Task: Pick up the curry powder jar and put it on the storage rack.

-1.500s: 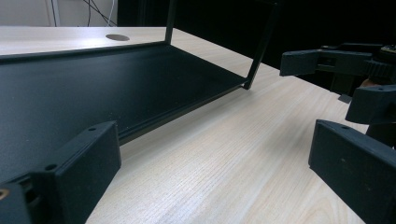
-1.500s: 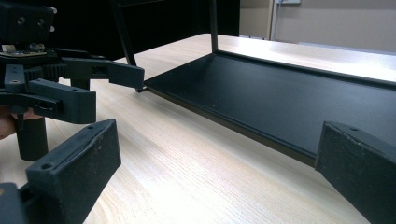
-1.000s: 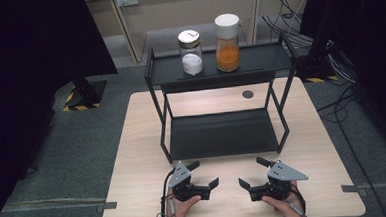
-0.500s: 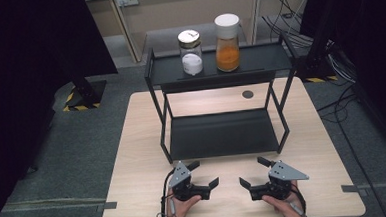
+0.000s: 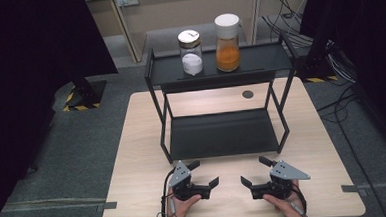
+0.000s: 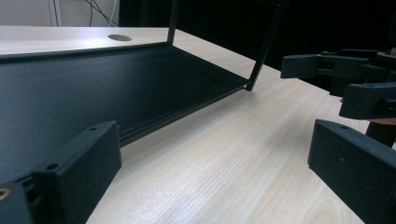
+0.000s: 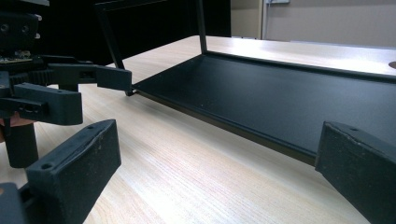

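— Pale wood tabletop (image 5: 138, 156) spreads under the camera, grey floor all round it. What's nearest us?

— Two hands at the near edge, each with a tool. The left gripper (image 5: 204, 174) rests low on the wood, jaws spread wide, nothing between them. The right gripper (image 5: 256, 171) mirrors it just beside, jaws equally parted and empty, grey plate on top.

— And they face each other?

— Angled inward, tips near but apart. In the left gripper view the other tool sits off to the right, bare wood between the jaws.

— Beyond them?

— A black two-tier rack (image 5: 222, 134), its lower shelf just ahead of both grippers, touched by neither. Its near rim runs across both gripper views.

— Top shelf?

— Two jars side by side, well apart from the tools: a clear jar (image 5: 190, 52) holding something white on the left, a taller orange-filled jar (image 5: 227, 42) with a white lid to its right.

— Anything behind?

— A small dark round disc (image 5: 248, 94) on the table beyond the rack.
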### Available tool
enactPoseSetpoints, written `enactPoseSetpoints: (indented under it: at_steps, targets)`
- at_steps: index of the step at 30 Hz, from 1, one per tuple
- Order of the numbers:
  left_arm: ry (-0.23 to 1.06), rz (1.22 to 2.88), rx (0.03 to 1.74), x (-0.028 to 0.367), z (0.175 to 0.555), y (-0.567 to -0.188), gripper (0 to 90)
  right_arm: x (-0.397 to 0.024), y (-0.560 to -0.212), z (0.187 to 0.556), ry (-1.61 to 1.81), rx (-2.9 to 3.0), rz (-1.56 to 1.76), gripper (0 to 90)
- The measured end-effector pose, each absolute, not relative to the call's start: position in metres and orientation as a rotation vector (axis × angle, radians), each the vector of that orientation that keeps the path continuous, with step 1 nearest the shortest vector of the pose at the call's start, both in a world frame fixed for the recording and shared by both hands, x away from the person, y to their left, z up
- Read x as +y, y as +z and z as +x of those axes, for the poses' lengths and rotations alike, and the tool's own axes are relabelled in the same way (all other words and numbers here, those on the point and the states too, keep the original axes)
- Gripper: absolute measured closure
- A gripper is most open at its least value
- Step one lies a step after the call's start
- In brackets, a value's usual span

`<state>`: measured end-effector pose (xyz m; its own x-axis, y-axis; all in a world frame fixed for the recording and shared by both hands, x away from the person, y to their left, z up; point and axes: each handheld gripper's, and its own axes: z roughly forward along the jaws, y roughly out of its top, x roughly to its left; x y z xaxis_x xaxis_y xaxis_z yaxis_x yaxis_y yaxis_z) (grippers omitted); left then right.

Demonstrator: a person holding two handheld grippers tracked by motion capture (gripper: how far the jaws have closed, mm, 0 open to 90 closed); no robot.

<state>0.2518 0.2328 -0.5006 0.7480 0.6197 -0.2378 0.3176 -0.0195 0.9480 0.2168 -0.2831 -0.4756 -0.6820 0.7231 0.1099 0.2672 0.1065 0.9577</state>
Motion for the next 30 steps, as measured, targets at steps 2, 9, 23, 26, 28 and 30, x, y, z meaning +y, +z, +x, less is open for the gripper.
enactPoseSetpoints:
  at_steps: [2,9,23,26,28,30]
  targets:
    - [0.283,1.618,0.77,0.2328,0.2516,-0.5007,2.1,-0.2834,-0.4754,0.2165,1.602,2.0,0.967,0.3]
    - [0.287,1.614,0.772,0.2332,0.2512,-0.5007,2.1,-0.283,-0.476,0.2163,1.601,2.0,0.967,0.3]
    - [0.292,1.613,0.773,0.2336,0.2512,-0.5004,2.3,-0.2822,-0.4769,0.2164,1.596,2.005,0.974,0.3]
    - [0.294,1.61,0.775,0.2343,0.2516,-0.5004,2.2,-0.2826,-0.4775,0.2171,1.597,2.004,0.98,0.3]
    - [0.297,1.609,0.773,0.2346,0.2515,-0.5002,2.3,-0.2829,-0.4778,0.2174,1.597,2.001,0.983,0.4]
    - [0.299,1.608,0.772,0.2347,0.2513,-0.5001,2.2,-0.2829,-0.478,0.2173,1.597,1.999,0.986,0.3]
